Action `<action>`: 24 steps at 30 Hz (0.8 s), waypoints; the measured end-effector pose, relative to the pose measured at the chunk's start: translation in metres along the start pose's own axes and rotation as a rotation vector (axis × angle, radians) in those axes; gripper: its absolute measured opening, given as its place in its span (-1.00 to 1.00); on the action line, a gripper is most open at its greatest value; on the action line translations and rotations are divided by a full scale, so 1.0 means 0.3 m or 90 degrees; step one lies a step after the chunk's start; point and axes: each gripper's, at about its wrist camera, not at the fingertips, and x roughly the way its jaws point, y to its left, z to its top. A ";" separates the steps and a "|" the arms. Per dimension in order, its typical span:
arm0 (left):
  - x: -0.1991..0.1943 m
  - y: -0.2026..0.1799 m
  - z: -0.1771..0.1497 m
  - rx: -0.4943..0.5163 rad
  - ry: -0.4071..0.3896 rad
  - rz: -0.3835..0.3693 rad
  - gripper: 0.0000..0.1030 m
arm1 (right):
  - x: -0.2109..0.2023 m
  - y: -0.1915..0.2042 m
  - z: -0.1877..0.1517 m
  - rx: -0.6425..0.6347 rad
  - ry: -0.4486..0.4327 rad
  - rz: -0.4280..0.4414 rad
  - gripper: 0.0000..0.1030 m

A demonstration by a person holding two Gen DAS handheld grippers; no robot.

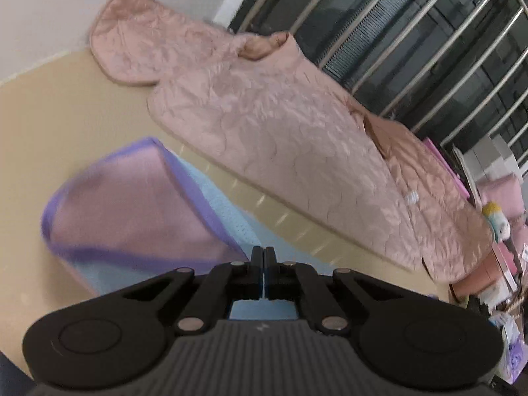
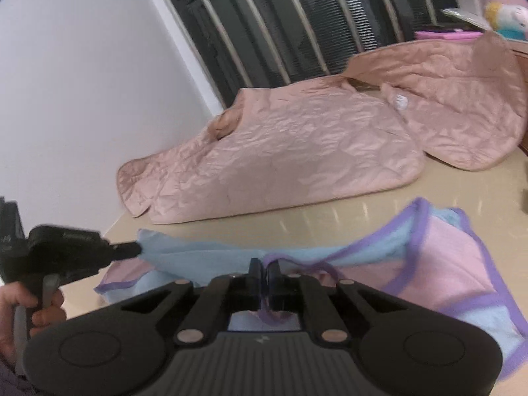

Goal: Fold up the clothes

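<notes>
- Quilted pink jacket (image 2: 297, 151) is the biggest thing on the beige table (image 2: 363, 208), spread flat toward the wall and the window bars (image 2: 297, 16), well apart from what you hold. If you swing your fold far toward it, the cloth could land on its hem and the two garments would tangle.
- Your task piece, the blue and pink garment with purple trim (image 2: 445, 257), lies on the near part of the table, partly lifted. One edge is stretched in the air between your two tools while the rest sags onto the tabletop. If you pull your hands apart too hard, that span could slip out of one grip; if you let it go slack, the fold line will likely fall crooked.
- Your left gripper (image 2: 137, 249) has its fingers pressed together on a blue corner of the garment. The bite looks thin, right at the tip, so a quick tug could free it. In its own camera the fingers meet with only a sliver between them.
- Your right gripper (image 2: 264, 269) is clamped on the purple trim, which bunches between the fingers. Because it holds only trim, I judge that the layers beneath may stay behind and give you an uneven fold.
- Motion blur covers the garment in the left view, so I cannot tell how many layers each tool has caught.
</notes>
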 end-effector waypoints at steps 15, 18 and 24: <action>0.050 0.128 0.116 0.042 -0.033 0.110 -0.18 | -0.045 -0.124 0.083 -0.064 -0.025 -0.231 -0.22; 0.072 0.106 0.102 0.068 -0.023 0.119 -0.19 | 0.033 -0.170 0.134 -0.071 -0.007 -0.266 -0.25; 0.073 0.095 0.093 0.082 -0.018 0.126 -0.19 | 0.029 -0.215 0.133 0.008 -0.053 -0.283 -0.94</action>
